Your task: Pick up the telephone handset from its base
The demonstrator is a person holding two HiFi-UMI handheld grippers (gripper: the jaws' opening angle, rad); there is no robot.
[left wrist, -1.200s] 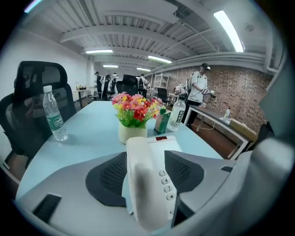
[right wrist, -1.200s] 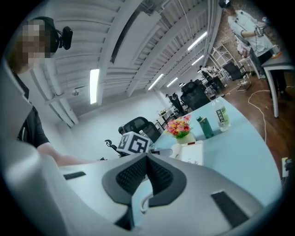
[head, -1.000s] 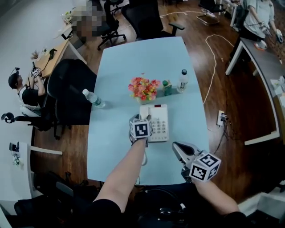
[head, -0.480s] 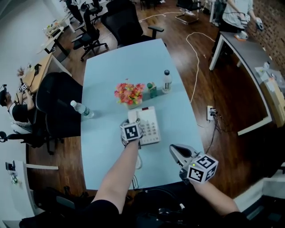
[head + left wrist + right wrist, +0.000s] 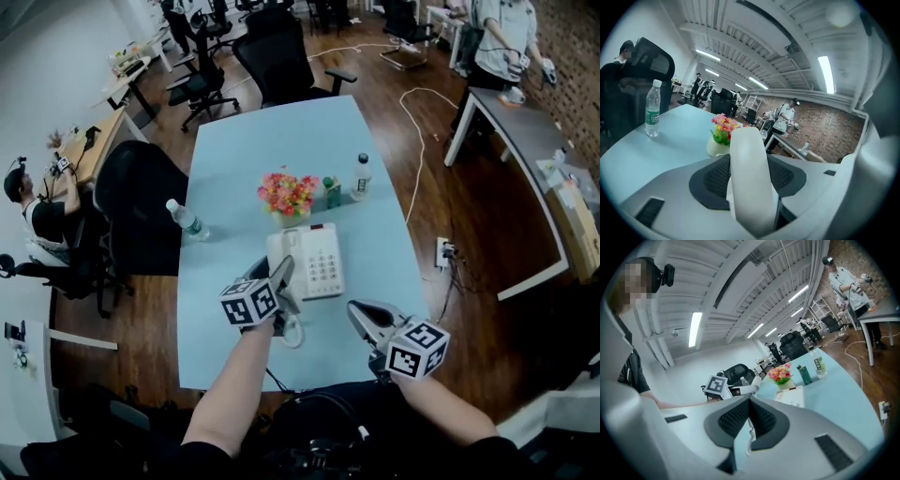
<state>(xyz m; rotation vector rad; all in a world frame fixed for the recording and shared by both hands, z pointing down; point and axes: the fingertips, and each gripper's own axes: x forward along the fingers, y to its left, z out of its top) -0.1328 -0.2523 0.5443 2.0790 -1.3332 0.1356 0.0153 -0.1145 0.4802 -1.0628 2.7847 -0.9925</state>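
Observation:
The white telephone base (image 5: 319,262) lies on the pale blue table (image 5: 234,187), just in front of the flowers. My left gripper (image 5: 279,274) is raised above the base's near left corner. Its jaws are closing on the white handset (image 5: 749,178), which stands between the pads and is lifted off its cradle. The coiled cord (image 5: 292,330) hangs from it to the table. The right gripper view shows the handset (image 5: 747,390) in the air beside the marker cube. My right gripper (image 5: 359,312) hovers near the table's front edge, right of the phone, shut and holding nothing.
A vase of colourful flowers (image 5: 289,195), a small green bottle (image 5: 332,191) and a water bottle (image 5: 360,175) stand behind the phone. Another water bottle (image 5: 187,219) stands at the table's left edge. Black office chairs (image 5: 141,202) crowd the left side and far end.
My left gripper has come up and back toward me with the handset, off the base. The right gripper shifted only slightly.

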